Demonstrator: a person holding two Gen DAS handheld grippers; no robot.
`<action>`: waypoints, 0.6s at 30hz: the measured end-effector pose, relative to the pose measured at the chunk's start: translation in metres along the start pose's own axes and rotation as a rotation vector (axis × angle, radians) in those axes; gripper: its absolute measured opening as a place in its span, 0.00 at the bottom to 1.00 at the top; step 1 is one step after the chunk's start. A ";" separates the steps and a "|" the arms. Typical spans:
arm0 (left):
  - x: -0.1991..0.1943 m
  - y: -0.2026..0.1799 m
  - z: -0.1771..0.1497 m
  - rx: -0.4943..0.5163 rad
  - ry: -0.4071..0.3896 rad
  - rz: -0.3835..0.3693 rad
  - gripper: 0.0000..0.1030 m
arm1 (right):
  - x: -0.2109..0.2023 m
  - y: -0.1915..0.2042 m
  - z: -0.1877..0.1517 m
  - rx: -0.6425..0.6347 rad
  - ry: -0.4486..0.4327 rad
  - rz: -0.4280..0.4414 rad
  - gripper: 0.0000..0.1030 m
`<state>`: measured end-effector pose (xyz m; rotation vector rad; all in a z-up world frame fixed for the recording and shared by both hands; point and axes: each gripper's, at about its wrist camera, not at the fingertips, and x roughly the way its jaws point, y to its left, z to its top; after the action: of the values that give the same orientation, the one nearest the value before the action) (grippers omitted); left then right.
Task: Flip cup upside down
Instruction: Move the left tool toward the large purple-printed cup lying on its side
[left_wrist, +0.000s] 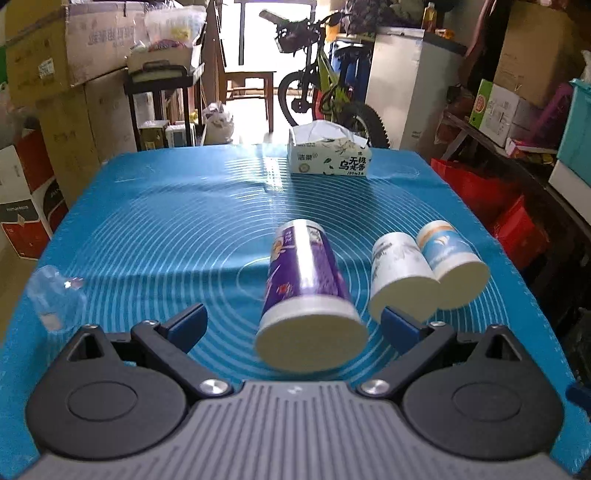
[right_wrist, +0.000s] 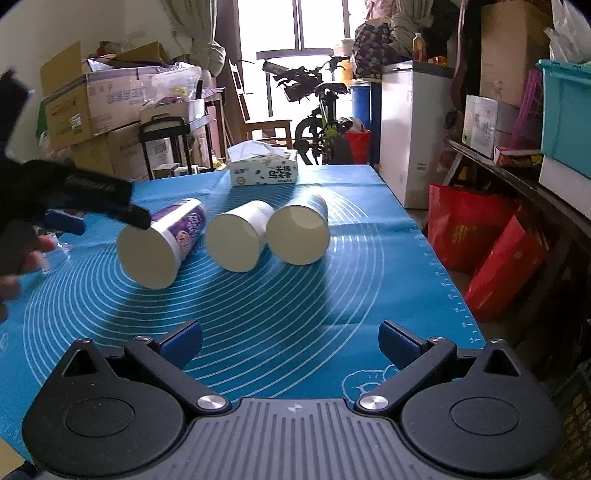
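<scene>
On the blue silicone mat (left_wrist: 155, 229) covering the counter, three paper cups lie on their sides in a row, mouths toward the cameras: a purple-printed paper cup (left_wrist: 306, 284), a white paper cup with grey print (left_wrist: 400, 275) and a white paper cup with a light-blue band (left_wrist: 452, 264), the last two touching. The left tongs (left_wrist: 291, 326) are spread wide, nothing between them, with the purple cup's mouth just ahead. The right tongs (right_wrist: 290, 341) are likewise spread and empty, well back from the row.

A cup on its side rolls readily, so a nudge from one fingertip (left_wrist: 400, 326) before the tongs close would likely send the purple cup toward its neighbour and scatter the touching pair. Thin paper walls crush easily, so a hard pinch near the rim could dent the mouth, and the cup might then sit unevenly once inverted. The right fingertip also overlaps the grey-print cup in the left view, so it may snag there.

Some clear plastic thing (left_wrist: 55, 291) near the mat's left edge is too faint to identify; it might be a wrapper. The cup bases face away and are unseen. From the right view, the left tongs appear only as a dark blur (right_wrist: 74, 195) over the purple cup (right_wrist: 162, 240). A tissue box (left_wrist: 328, 157) sits at the far end.
</scene>
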<state>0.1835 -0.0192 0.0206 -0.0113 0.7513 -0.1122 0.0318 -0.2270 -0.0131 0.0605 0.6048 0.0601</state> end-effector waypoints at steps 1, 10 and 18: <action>0.007 -0.003 0.002 0.008 0.011 0.004 0.96 | 0.002 -0.001 0.000 0.000 0.002 -0.003 1.00; 0.046 -0.006 0.003 -0.001 0.114 -0.008 0.81 | 0.010 -0.005 0.000 0.004 0.005 -0.014 1.00; 0.029 -0.002 0.001 0.016 0.095 -0.013 0.74 | 0.011 -0.004 0.000 0.004 0.011 -0.013 1.00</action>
<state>0.2048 -0.0246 0.0019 0.0041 0.8453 -0.1313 0.0408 -0.2299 -0.0198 0.0597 0.6159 0.0467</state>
